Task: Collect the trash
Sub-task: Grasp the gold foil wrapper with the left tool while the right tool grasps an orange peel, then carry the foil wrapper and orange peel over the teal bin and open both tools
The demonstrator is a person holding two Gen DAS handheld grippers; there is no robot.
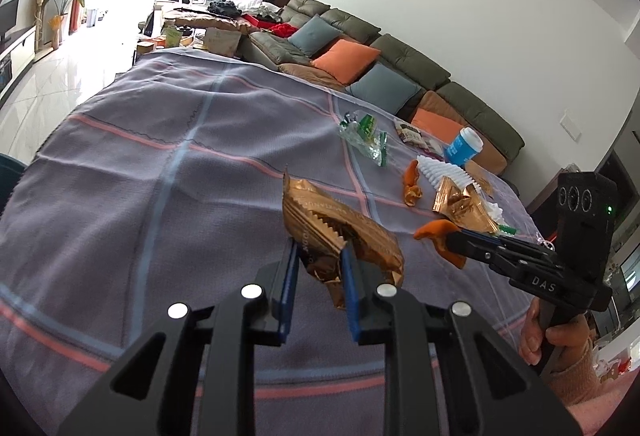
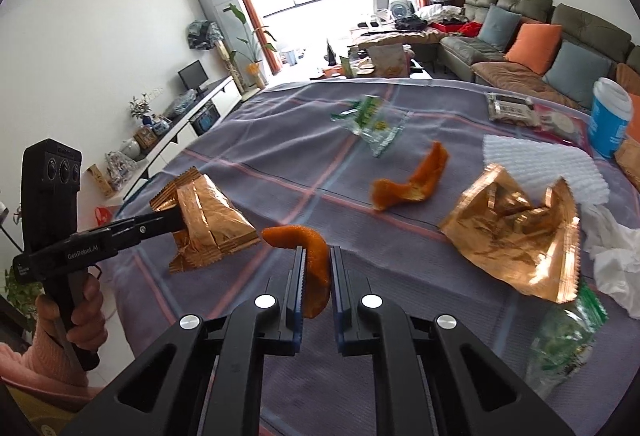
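Note:
My left gripper [image 1: 318,250] is shut on a gold foil wrapper [image 1: 340,232] and holds it above the checked cloth; it also shows in the right wrist view [image 2: 208,214]. My right gripper [image 2: 318,256] is shut on a curled orange peel [image 2: 308,256], which also shows in the left wrist view [image 1: 436,230]. On the cloth lie a second orange peel [image 2: 412,182], another gold wrapper [image 2: 516,232], a clear green-printed wrapper [image 2: 370,124] and crumpled white tissue [image 2: 612,248].
The table has a grey checked cloth [image 1: 160,172]. A blue paper cup [image 2: 610,118], white foam sheet [image 2: 536,160], a small packet [image 2: 512,108] and a green plastic bag [image 2: 564,340] lie at the right. A sofa with cushions [image 1: 400,68] stands behind.

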